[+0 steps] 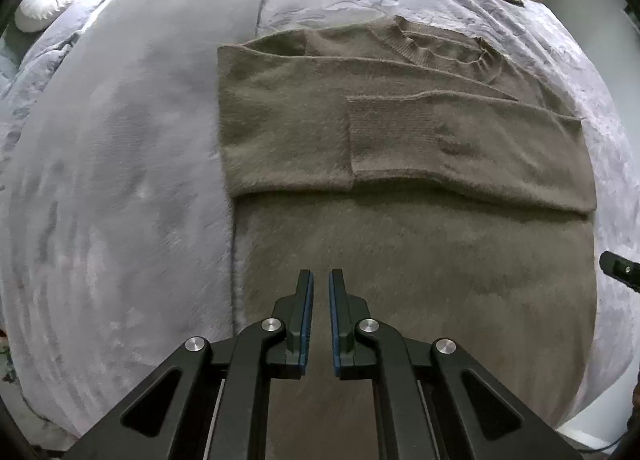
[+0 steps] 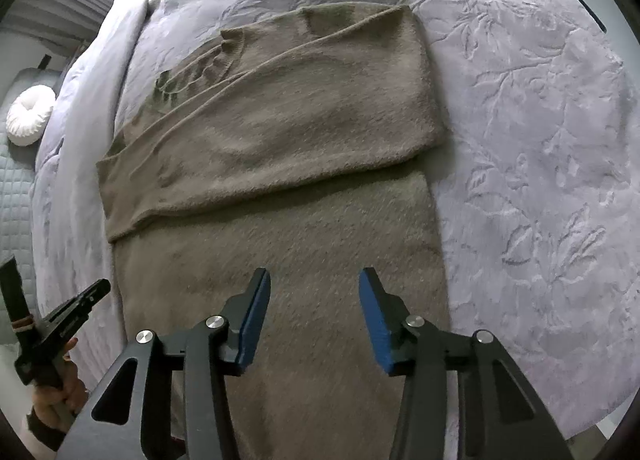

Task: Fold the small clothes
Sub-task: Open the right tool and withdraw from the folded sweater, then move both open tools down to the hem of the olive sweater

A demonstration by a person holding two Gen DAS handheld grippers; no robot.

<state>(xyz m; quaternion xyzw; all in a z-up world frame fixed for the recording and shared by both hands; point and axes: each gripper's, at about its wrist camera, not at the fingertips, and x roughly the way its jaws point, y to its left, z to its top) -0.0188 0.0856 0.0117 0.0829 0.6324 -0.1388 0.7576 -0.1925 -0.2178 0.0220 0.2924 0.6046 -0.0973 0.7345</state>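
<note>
Sweater [image 1: 400, 164] lies flat on the bed [image 1: 120, 180], off its middle, collar toward the far edge. Both sleeves are folded in across the chest, giving a straight-sided strip; judged ready for the hem-to-collar fold. The lower body runs under both tools toward the near edge.

Left gripper [image 1: 320, 280]: jaws nearly together, nothing between them, above the lower body. Right gripper [image 2: 314, 284]: jaws partly apart, empty, over the same panel nearer its right side. Neither pad touches cloth; both appear lifted clear.

A white round cushion [image 2: 28, 120] sits beyond the bed's left edge. No containers visible
</note>
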